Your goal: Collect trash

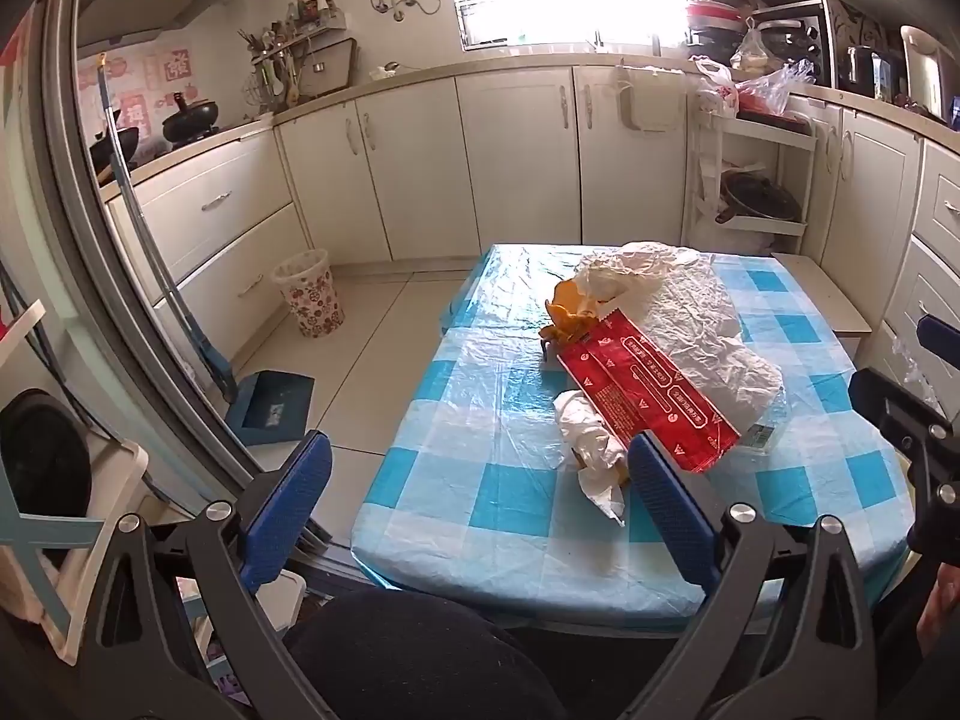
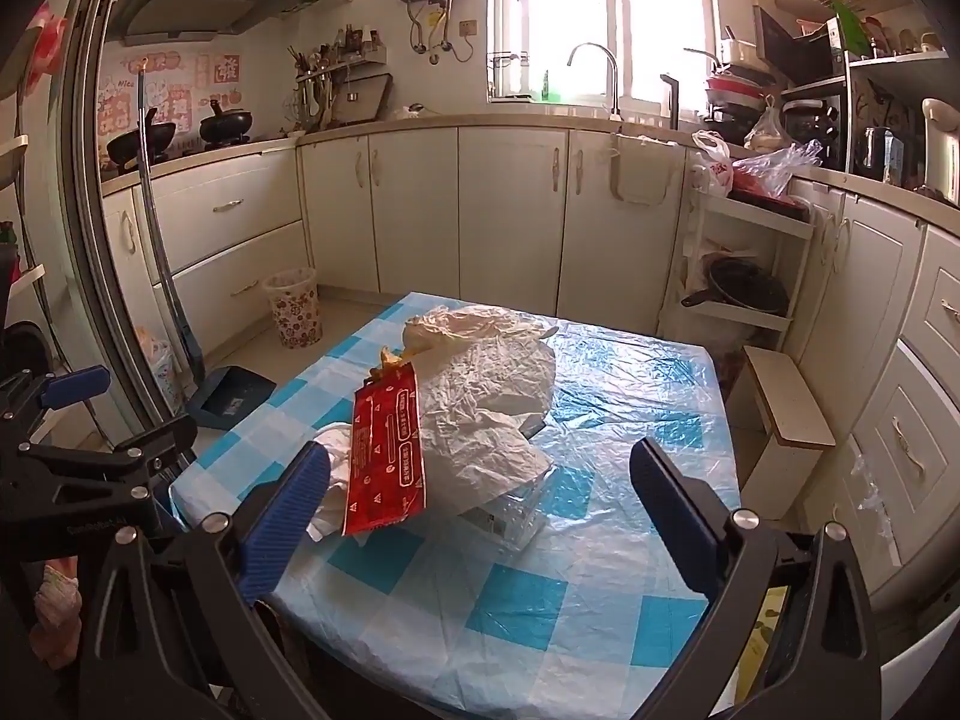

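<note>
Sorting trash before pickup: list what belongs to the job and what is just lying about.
Job:
red wrapper
crumpled tissue
white bag
orange scrap
clear packet
bin

Lying about:
dustpan
woks
stool
counter bags

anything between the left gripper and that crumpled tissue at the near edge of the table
Nothing visible. The left gripper is open with the crumpled tissue just ahead on the table. The red wrapper lies beside it, overlapping its far edge.

clear container (image 2: 504,516) mostly hidden under white bag (image 2: 486,414); wrapper print (image 1: 645,387) too small to read
</note>
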Demonstrator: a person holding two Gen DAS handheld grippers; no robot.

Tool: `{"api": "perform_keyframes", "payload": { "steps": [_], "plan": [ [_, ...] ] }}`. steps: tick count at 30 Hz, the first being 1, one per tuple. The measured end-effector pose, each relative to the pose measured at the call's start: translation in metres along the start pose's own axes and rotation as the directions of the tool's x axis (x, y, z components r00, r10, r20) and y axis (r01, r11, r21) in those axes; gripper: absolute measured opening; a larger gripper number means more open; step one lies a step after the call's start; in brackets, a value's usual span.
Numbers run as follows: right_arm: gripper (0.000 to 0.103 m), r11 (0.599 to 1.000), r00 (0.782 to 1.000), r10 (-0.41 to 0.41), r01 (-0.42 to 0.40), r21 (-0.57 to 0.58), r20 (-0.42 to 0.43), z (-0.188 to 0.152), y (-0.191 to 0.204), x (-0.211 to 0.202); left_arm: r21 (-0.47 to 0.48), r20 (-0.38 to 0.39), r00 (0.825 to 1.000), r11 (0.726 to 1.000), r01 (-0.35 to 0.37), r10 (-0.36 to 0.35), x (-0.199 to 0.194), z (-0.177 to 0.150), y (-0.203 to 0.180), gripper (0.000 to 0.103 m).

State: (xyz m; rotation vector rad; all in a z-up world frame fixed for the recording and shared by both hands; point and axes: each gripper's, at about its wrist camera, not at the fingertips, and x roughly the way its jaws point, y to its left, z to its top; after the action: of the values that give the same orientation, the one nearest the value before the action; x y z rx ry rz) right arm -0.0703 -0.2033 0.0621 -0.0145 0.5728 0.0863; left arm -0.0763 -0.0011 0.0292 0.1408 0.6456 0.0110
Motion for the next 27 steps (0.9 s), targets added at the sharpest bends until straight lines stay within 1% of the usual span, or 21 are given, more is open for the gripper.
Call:
{"api": "perform_keyframes", "payload": {
  "steps": [10,13,15,27],
  "plan": [
    [0.096,1.000,1.000,-0.005,0.005,0.008,0.010,-0.0018,0.0009,-0.0018,-0.002,0.000,1.000,1.000,0.001,-0.001,-0.0002,0.0002,0.0002,0.095],
    [0.096,1.000,1.000,-0.004,0.004,0.007,0.007,-0.0024,0.0052,0.0049,-0.001,0.000,1.000,1.000,0.001,-0.001,-0.0002,0.0001,0.0003,0.095],
    [0.096,1.000,1.000,-0.003,0.003,0.002,0.021,-0.0024,0.0025,0.0020,-0.001,0.000,1.000,1.000,0.001,-0.001,0.0003,0.0000,0.0001,0.095],
    [0.096,1.000,1.000,-0.004,0.004,0.001,0.016,-0.0016,0.0026,0.0020,-0.001,0.000,1.000,1.000,0.000,0.000,-0.0003,0.0003,0.0001,0.095]
  ]
}}
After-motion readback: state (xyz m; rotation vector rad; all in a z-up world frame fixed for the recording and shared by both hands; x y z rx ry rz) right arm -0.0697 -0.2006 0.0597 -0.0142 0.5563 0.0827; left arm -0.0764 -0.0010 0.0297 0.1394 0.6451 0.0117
